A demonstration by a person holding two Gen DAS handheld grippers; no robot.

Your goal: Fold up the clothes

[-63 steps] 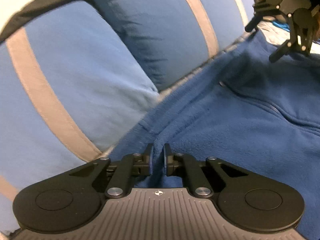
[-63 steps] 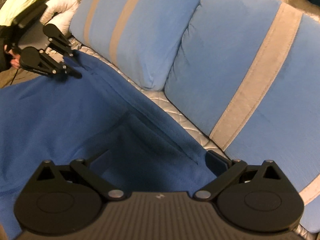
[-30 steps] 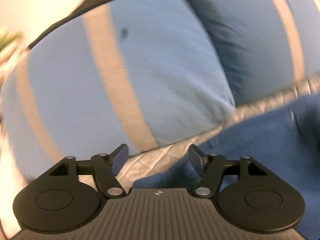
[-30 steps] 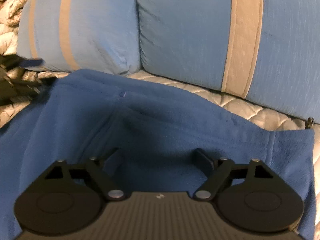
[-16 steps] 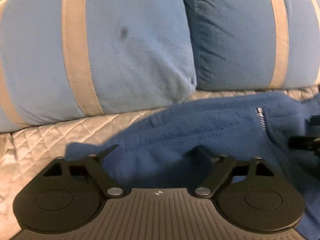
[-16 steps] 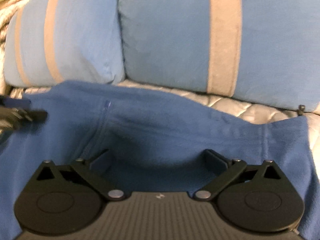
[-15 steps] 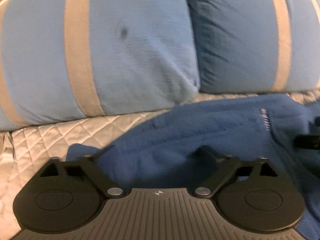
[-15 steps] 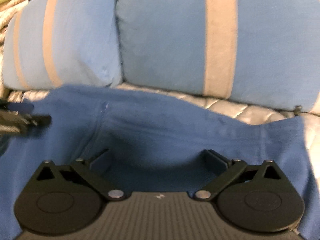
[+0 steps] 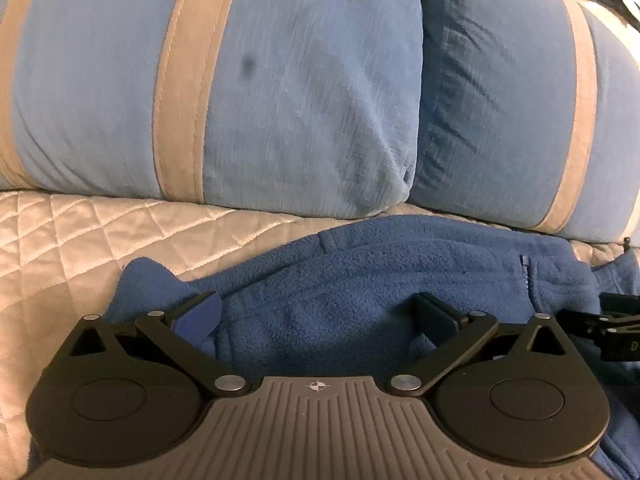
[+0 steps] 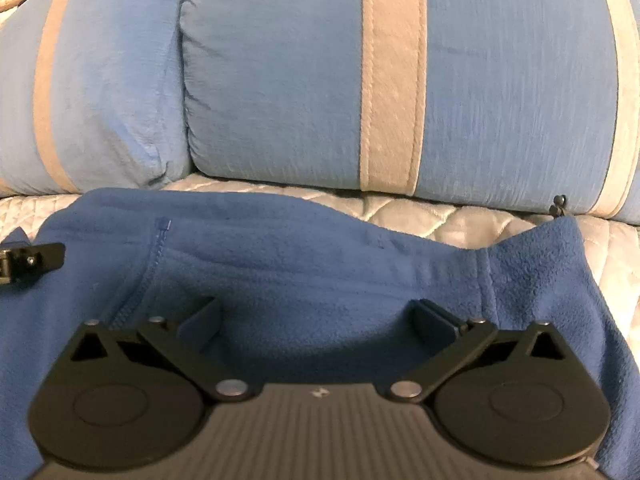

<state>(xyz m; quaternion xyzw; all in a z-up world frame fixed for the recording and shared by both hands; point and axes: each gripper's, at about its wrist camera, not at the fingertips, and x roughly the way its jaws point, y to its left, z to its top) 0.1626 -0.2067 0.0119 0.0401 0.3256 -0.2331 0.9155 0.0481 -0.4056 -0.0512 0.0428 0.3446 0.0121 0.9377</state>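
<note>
A blue fleece garment (image 9: 360, 280) lies spread on a white quilted cover (image 9: 80, 240), its far edge near the pillows. It also fills the right wrist view (image 10: 300, 272), with a zipper seam (image 10: 156, 256) at the left and a corner (image 10: 560, 264) at the right. My left gripper (image 9: 316, 316) is open, low over the fleece's left part. My right gripper (image 10: 316, 316) is open, low over the fleece's right part. Each gripper's tip shows at the edge of the other's view, the right one in the left wrist view (image 9: 616, 324) and the left one in the right wrist view (image 10: 28, 260).
Light blue pillows with beige stripes (image 9: 280, 80) stand along the back, also in the right wrist view (image 10: 400, 80). The white quilted cover (image 10: 460, 216) shows between pillows and fleece. A small dark zipper pull (image 10: 558, 204) lies by the fleece's right corner.
My left gripper let go of the fleece and opened, then both grippers swung to face the pillows and moved closer to the fleece's far edge.
</note>
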